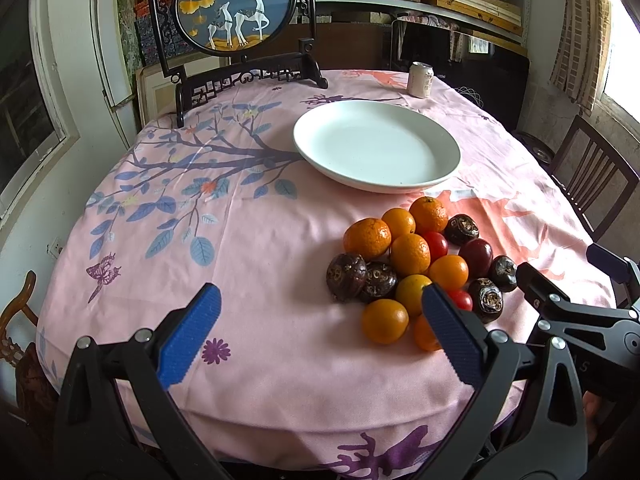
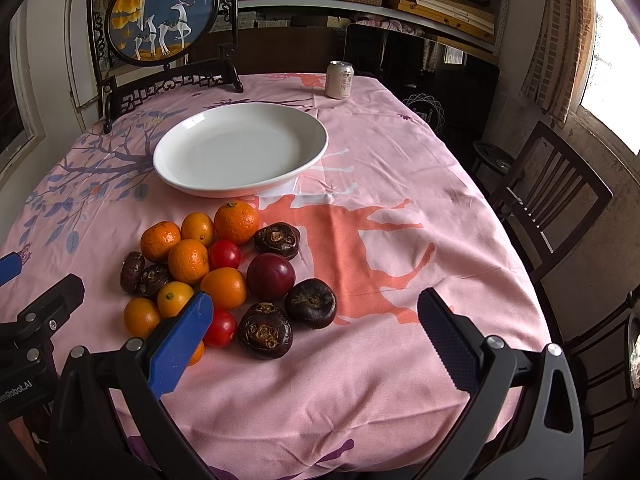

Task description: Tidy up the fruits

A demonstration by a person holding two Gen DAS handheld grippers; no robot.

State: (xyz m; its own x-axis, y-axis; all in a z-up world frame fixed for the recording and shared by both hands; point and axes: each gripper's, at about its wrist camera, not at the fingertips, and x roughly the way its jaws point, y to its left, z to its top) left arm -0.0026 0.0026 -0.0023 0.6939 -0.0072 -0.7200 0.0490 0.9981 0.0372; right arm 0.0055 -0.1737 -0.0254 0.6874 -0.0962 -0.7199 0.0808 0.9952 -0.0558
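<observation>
A pile of fruit lies on the pink tablecloth: several oranges (image 1: 410, 254) (image 2: 188, 261), small red tomatoes (image 1: 435, 243) (image 2: 224, 255), a dark red plum (image 1: 476, 257) (image 2: 271, 277) and several dark brown water chestnuts (image 1: 346, 276) (image 2: 265, 331). An empty white plate (image 1: 376, 146) (image 2: 240, 148) stands beyond the pile. My left gripper (image 1: 320, 304) is open and empty, near the table's front edge, left of the pile. My right gripper (image 2: 316, 308) is open and empty, in front of the pile's right side.
A drink can (image 1: 421, 79) (image 2: 340, 79) stands at the far edge. A framed deer picture on a dark stand (image 1: 236, 12) (image 2: 160, 16) is at the back left. Wooden chairs (image 2: 548, 196) stand to the right of the table.
</observation>
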